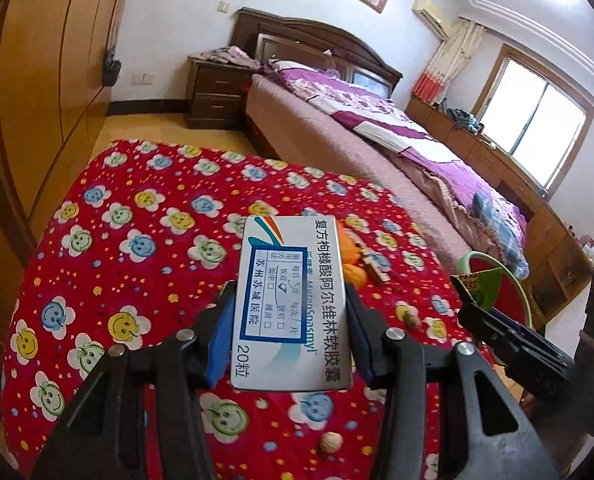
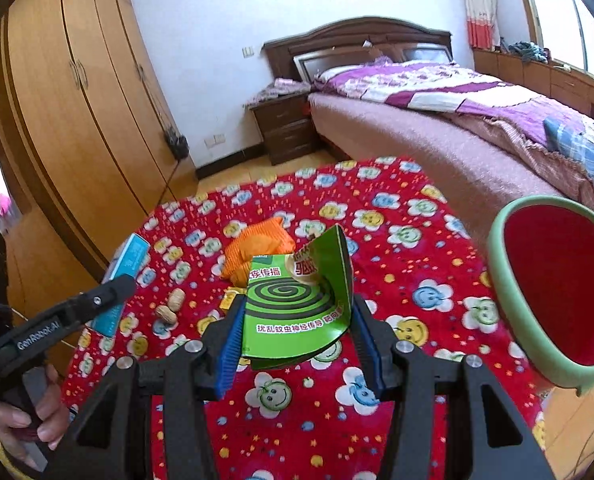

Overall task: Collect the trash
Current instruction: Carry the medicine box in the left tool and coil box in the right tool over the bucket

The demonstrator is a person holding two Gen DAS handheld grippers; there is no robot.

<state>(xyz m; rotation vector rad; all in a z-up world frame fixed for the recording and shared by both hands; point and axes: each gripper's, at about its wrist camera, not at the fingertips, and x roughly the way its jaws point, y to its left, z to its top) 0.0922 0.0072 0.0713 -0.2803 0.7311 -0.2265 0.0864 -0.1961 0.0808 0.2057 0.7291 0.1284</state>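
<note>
My left gripper (image 1: 291,320) is shut on a white medicine box (image 1: 293,280) printed with Chinese text, its blue pads pressing both long sides. It hangs above the table's red flower-print cloth (image 1: 137,240). My right gripper (image 2: 297,328) is shut on a torn green mosquito-coil carton (image 2: 297,304), also lifted off the cloth. In the right wrist view the left gripper (image 2: 125,280) shows at the left with the medicine box (image 2: 131,256). The left wrist view has the right gripper (image 1: 471,300) at the right with the green carton (image 1: 483,284).
A red bin with a green rim (image 2: 497,264) stands just off the table's right edge. On the cloth lie an orange crumpled piece (image 2: 257,252), two peanuts (image 2: 173,306) and a small yellow wrapper (image 2: 229,298). A bed (image 2: 437,140) lies beyond, and a wardrobe (image 2: 77,100) stands at the left.
</note>
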